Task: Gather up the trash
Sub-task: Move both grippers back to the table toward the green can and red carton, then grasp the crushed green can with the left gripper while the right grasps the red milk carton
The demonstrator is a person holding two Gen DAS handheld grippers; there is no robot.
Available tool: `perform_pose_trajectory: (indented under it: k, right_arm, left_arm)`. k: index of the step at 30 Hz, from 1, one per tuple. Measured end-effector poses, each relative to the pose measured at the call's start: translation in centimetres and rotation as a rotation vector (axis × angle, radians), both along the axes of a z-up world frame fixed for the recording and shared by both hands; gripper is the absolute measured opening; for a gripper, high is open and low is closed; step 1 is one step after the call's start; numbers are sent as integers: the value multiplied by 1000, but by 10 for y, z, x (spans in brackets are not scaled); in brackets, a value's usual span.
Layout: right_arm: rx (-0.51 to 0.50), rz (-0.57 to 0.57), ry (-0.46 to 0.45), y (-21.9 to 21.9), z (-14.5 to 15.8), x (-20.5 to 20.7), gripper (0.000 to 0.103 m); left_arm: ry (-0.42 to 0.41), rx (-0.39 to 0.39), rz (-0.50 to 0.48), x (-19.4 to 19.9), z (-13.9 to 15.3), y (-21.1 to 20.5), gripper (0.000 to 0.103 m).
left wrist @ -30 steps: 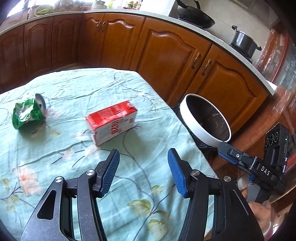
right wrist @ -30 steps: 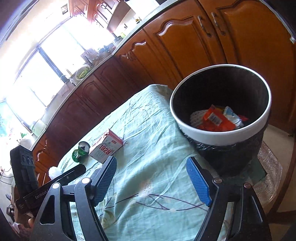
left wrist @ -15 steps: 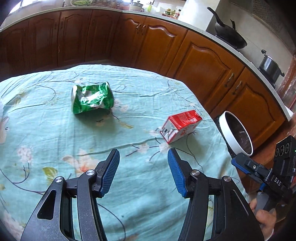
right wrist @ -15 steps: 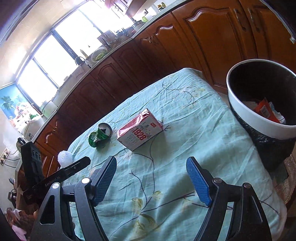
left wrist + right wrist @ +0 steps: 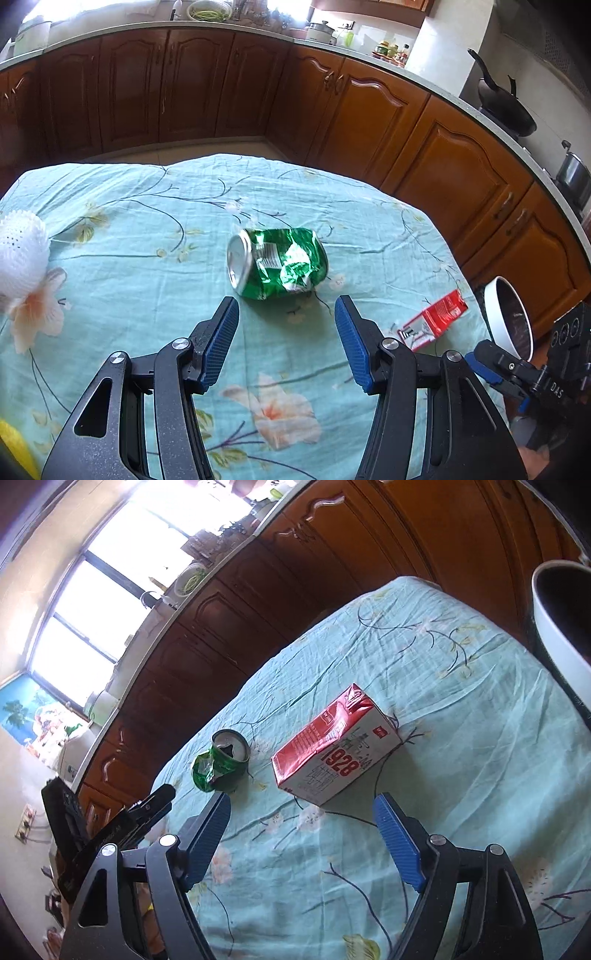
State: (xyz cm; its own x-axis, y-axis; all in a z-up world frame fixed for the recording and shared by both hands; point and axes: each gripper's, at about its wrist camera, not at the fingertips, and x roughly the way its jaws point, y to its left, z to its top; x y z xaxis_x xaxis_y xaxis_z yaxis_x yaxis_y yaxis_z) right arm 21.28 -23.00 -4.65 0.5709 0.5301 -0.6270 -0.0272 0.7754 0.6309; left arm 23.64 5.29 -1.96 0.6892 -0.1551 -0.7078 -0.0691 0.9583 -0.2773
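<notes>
On a tabletop (image 5: 110, 266) under a floral cloth, the left tool (image 5: 286, 325) hangs open and empty just short of a crushed green can (image 5: 277, 264) lying on its side. The right tool (image 5: 301, 823), also open and empty, faces a red-and-white carton (image 5: 332, 753), with the white-rimmed bin (image 5: 557, 638) beyond the table edge. The dented can could roll or skid away if one pad touches it first.

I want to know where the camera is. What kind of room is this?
Most likely a home kitchen: wooden cabinets under a long counter, a black wok on the stove, and a cloth-covered table.
</notes>
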Motion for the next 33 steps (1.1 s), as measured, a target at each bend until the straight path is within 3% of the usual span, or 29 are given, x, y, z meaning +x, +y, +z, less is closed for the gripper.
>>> perform_pose_trajectory:
  k: [5,11,16,18,20,21,26,28,29,33]
  right_arm:
    - [11,-131,77,1,-13,30,83]
    - [-55,-141,89,11,-19,50,82]
    - [-62,-70,59,6,-13,49,55]
    - [-82,-34,29,2,-4,45,37]
    - [-114,0,5,-2,5,40,34]
    - [-121,17,-1,-6,8,38,33]
    - [-182,67,-27,-21,19,26,32]
    - [-213,74,-36,-27,22,19,31]
    - [-234,80,-38,-30,23,16,31]
    - [-331,98,-36,-28,21,11,31]
  left_arm:
    - [5,13,25,20,-1,11,55]
    - [23,40,31,43,-10,9,55]
    - [42,77,32,59,-19,3,55]
    - [41,85,35,61,-22,3,54]
    - [43,88,39,64,-24,4,53]
    - [43,90,42,65,-26,5,51]
    - [85,80,30,73,-38,8,17]
    - [77,97,22,71,-39,6,15]
    - [74,104,14,69,-38,3,9]
    - [68,89,-43,58,-33,-9,9]
